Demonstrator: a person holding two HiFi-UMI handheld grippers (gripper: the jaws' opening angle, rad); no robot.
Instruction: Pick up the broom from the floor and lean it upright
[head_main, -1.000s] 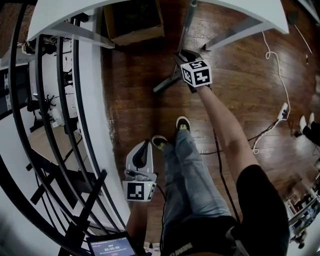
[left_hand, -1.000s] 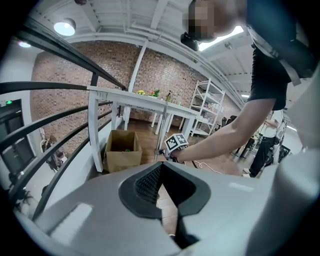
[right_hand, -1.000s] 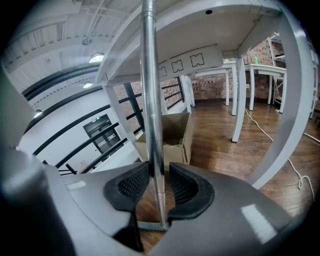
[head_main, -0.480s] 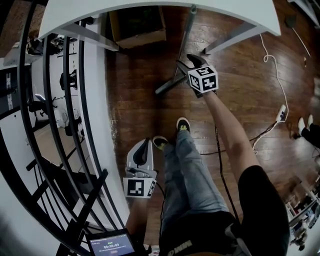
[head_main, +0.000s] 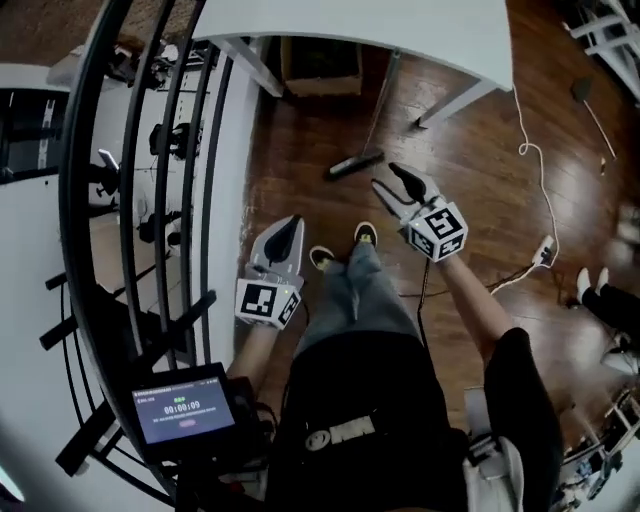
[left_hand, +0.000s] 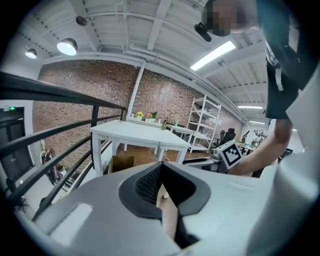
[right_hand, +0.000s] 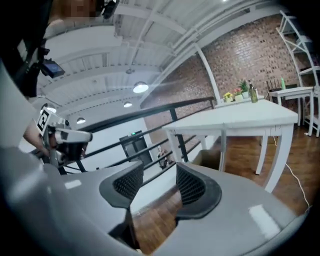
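The broom (head_main: 352, 165) stands with its dark head on the wooden floor, and its thin handle (head_main: 378, 100) slants up to the edge of the white table (head_main: 400, 30). My right gripper (head_main: 385, 174) hangs nearer me than the broom head, apart from it. Its jaws opened wide and have just closed a little; they are open (right_hand: 160, 180) with only floor showing between the pads. My left gripper (head_main: 290, 222) is raised at the left beside the railing, its pads meeting (left_hand: 161, 172) on nothing. Neither gripper view shows the broom.
A black railing (head_main: 180, 150) runs along the left. A cardboard box (head_main: 322, 68) sits under the table. A white cable (head_main: 540, 180) and power strip (head_main: 545, 250) lie at the right. A small screen (head_main: 185, 415) is at lower left. Someone's shoes (head_main: 585, 285) show at far right.
My right gripper let go of the broom handle, opened and rose back toward me. My left gripper also rose. The broom stays leaning on the table.
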